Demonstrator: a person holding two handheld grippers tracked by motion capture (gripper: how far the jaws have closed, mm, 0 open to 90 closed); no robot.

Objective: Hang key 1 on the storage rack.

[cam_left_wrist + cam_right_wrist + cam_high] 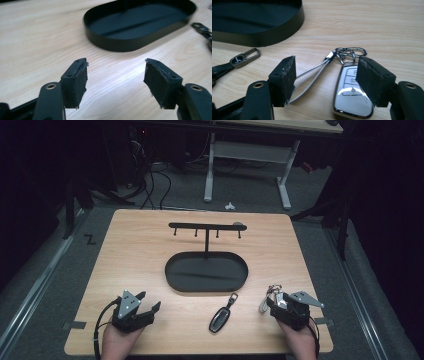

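We judge the pick-up not yet made — our right hand-held gripper (325, 82) stands released astride the silver key fob (352, 92) near the worktop's (140, 250) near right corner, left hand-held gripper (116, 80) likewise released and empty — next, closing on it.

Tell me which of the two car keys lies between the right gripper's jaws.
The silver key fob with the wire loop; the black key fob lies apart, near the tray.

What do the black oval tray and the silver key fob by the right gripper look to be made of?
Black oval tray: probably painted metal, with a matte finish and a thin, crisp wall. Silver key fob: glossy face with a chrome-like rim, so metal or plated plastic; it reflects light sharply.
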